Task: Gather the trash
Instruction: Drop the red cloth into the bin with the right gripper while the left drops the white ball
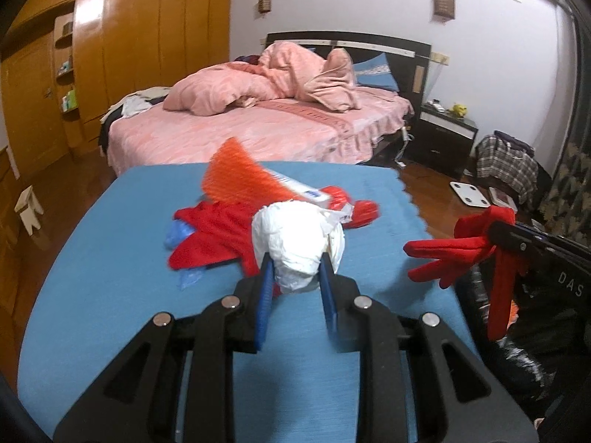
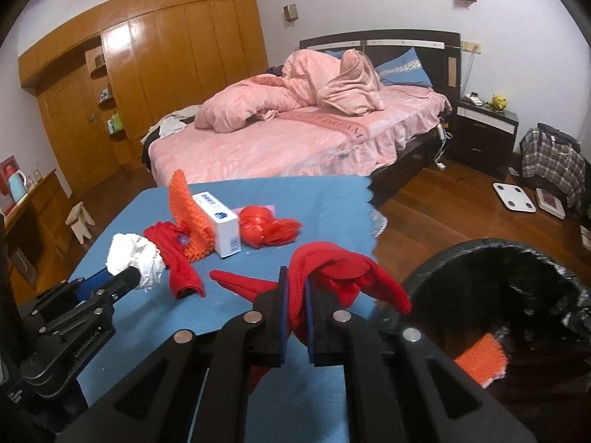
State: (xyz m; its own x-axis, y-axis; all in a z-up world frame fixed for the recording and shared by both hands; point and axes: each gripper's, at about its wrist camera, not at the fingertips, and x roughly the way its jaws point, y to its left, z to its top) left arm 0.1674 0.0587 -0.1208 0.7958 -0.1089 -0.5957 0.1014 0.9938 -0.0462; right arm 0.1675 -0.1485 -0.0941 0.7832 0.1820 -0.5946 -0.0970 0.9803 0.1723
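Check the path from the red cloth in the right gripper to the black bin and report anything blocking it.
Nothing visible blocks it. The red cloth hangs in the right gripper beside the black bin, whose mouth is open.

Blue table (image 2: 325, 203): its near part is hidden behind the gripper bodies in both views. Black bin (image 2: 517, 295), right of the table: cut off by the picture's edge, interior too dark to read. Print on the white box (image 2: 221, 221) is too small to tell.
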